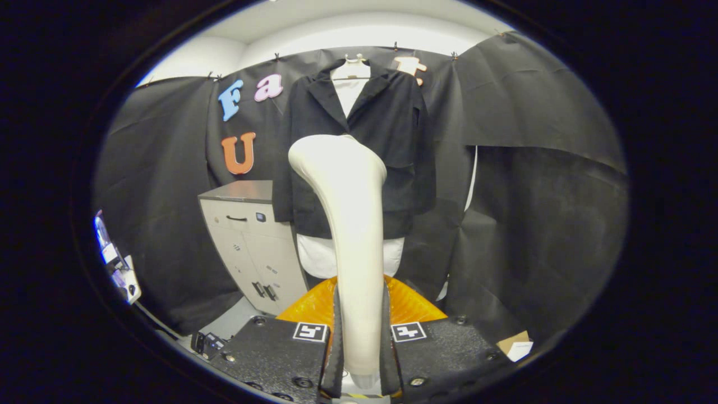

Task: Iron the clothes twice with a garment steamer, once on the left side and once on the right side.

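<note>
Garment steamer (pixel 350 224) | clamped upright between the fingers of the gripper (pixel 359 348) | jacket (pixel 364 151) hangs beyond, apart | step: approach; next: bring the head to one side.

Gripper-mounted fisheye faces hanging jacket (pixel 364 140), seemingly near.

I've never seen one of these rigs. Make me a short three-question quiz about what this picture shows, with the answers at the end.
1. True or false: the gripper has its two fingers pressed on the cream plastic garment steamer.
2. Which hangs under the black jacket on the hanger? A) a white shirt B) a red scarf C) a blue towel
3. Fill in: the grey drawer cabinet stands beside the jacket, against the ____ cloth wall.

Key
1. True: both fingers clamp the steamer's handle, and its head points toward the jacket.
2. A: the white shirt shows at the collar and below the hem.
3. Black.
</note>
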Demonstrator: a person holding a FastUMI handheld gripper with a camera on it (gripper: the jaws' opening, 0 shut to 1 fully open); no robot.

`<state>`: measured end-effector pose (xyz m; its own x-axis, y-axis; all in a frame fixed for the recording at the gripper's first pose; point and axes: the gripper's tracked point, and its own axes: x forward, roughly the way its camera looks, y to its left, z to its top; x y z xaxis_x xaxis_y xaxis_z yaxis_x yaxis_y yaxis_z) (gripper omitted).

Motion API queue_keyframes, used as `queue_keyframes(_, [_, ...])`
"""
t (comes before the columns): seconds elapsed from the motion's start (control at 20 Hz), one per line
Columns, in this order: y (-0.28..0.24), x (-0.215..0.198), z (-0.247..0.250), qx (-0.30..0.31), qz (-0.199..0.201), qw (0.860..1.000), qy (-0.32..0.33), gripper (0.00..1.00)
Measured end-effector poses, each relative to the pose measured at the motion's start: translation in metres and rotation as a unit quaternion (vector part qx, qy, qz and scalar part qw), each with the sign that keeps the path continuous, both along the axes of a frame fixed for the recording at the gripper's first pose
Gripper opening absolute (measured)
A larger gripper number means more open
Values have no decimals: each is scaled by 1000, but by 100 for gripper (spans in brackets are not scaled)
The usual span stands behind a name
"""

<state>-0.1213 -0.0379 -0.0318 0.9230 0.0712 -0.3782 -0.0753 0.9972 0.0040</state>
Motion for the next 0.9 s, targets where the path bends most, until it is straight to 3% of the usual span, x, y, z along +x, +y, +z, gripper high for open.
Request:
queue_keyframes(0.3, [0,-38,5,10,29,999,-14,28])
queue_keyframes(0.9, [12,-90,-32,4,-15,1000,20,29])
